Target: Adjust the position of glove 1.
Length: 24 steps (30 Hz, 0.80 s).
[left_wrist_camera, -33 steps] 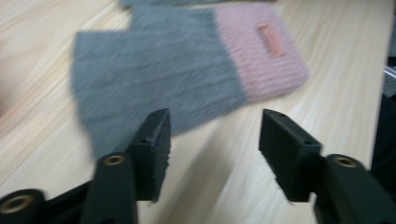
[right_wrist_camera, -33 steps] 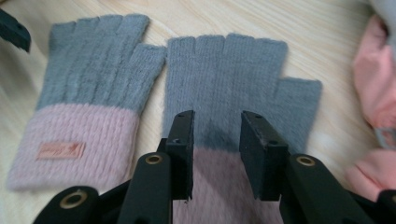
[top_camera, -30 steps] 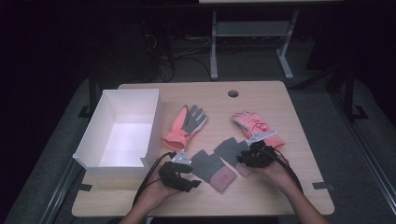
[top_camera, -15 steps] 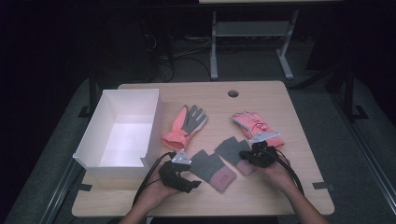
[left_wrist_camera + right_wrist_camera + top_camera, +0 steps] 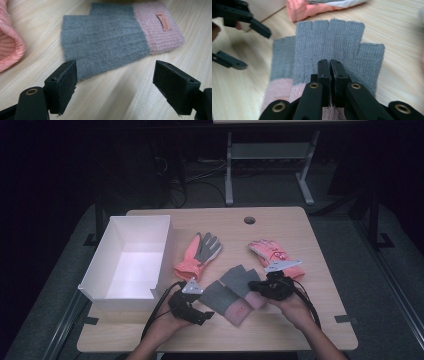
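We hold one gripper in each hand, and both forearms come in from the near edge of the table. Our left gripper [image 5: 202, 316] stays low near that edge, pointing to the right and a little forward. Its jaws have just been opening and now stand wide apart, with nothing between the pads [image 5: 65, 85]. Our right gripper [image 5: 256, 288] points to the left, toward the other one. Its jaws are pressed together, and the right hand [image 5: 290, 307] grips the body from behind
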Motion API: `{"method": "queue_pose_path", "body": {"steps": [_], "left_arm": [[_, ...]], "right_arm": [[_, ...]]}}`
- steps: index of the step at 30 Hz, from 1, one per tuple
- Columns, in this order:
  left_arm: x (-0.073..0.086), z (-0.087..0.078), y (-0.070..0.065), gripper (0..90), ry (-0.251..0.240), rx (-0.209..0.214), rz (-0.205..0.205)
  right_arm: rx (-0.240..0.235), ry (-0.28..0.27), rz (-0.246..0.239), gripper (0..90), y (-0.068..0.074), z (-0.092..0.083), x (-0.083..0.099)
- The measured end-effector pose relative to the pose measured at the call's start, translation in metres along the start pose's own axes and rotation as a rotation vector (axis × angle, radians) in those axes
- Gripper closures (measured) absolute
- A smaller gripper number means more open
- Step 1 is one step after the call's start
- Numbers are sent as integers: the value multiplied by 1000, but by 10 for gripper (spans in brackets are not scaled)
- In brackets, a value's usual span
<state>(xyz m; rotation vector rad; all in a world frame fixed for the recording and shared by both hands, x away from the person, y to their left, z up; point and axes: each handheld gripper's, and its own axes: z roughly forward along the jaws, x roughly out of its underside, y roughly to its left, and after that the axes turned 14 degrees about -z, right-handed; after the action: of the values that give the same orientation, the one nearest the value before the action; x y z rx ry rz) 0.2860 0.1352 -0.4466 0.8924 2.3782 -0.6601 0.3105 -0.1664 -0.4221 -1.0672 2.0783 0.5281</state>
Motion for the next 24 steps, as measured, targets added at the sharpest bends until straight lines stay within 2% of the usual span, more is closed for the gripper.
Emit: {"method": "queue_pose_path", "body": {"steps": [6,9,11,19,24], "left_arm": [[-1,-2,0,161,-25,-19,-11],[-1,-5,0,154,-38,-29,-5],[-1,-6,0,150,-45,-29,-2],[-1,-7,-2,146,-54,-36,-4],[0,-6,-2,146,-52,-39,-1]], "right_arm": [[-26,15,-17,872,16,14,-9],[-37,26,-9,872,24,19,-12],[-45,35,-22,872,30,24,-15],[-77,57,-48,871,41,34,-19],[-88,90,-60,871,46,41,-18]]}}
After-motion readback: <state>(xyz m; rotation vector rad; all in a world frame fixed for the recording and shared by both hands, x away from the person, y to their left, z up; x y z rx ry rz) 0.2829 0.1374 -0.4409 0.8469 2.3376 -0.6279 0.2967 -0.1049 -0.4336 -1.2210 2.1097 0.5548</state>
